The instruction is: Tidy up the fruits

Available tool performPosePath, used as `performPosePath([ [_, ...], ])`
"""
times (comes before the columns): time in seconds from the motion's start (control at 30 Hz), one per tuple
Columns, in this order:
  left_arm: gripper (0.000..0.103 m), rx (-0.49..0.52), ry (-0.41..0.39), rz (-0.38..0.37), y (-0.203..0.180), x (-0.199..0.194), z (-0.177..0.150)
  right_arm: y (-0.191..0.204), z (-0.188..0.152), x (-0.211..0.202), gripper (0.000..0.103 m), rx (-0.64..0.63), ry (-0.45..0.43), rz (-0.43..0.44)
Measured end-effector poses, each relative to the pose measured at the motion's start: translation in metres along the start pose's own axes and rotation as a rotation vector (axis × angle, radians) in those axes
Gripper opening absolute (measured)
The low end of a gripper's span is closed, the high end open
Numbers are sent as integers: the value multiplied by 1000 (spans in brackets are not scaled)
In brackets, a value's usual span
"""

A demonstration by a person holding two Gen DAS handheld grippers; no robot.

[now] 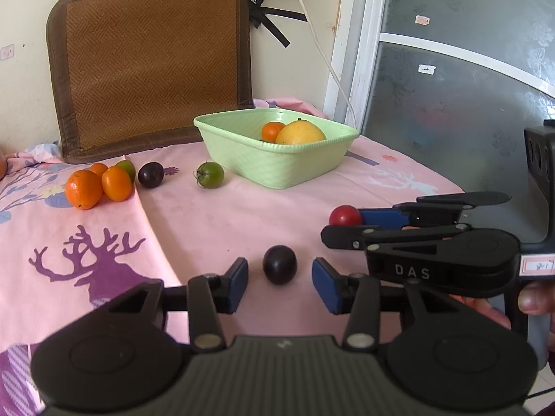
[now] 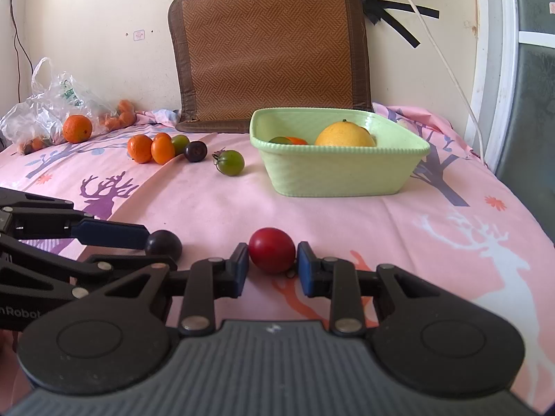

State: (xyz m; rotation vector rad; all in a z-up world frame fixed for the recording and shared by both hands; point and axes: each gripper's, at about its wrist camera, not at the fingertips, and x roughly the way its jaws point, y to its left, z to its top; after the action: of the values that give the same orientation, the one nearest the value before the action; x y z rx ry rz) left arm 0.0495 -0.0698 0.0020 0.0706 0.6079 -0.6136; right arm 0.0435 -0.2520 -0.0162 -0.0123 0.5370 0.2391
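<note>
**Two grippers, one small fruit in front of each**

The left gripper (image 1: 280, 282) is sitting low on the pink cloth (image 1: 208, 215), at the bottom middle of the left view. The dark plum (image 1: 279, 269) is lying right between its two blue pads, a little ahead of them. It is round, so it has no long way to line up with. The jaws are standing wide apart, with a gap on each side of the plum. They are touching nothing.

The right gripper (image 2: 272, 268) is doing the same with the red fruit (image 2: 271, 250), at the bottom middle of the right view. Here the pads are much closer in. They look like they are touching the fruit on both sides, but I cannot tell if they are squeezing it.

The green basket (image 2: 347, 176) is waiting far up the cloth, in the upper middle of both views, nearer the right gripper. A big yellow fruit (image 2: 343, 134) is already lying in it. More fruits are lying to its left.
</note>
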Motion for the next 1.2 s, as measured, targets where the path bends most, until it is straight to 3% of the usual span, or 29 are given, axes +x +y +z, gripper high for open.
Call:
performPosePath([
  [0.33, 36, -11, -2, 6, 3, 1, 0, 0, 0, 0, 33, 0, 0, 0],
  [0.5, 24, -7, 4, 1, 2, 1, 0, 0, 0, 0, 33, 0, 0, 0],
  [1.2, 23, -4, 6, -5, 2, 3, 0, -1, 0, 0, 33, 0, 0, 0],
])
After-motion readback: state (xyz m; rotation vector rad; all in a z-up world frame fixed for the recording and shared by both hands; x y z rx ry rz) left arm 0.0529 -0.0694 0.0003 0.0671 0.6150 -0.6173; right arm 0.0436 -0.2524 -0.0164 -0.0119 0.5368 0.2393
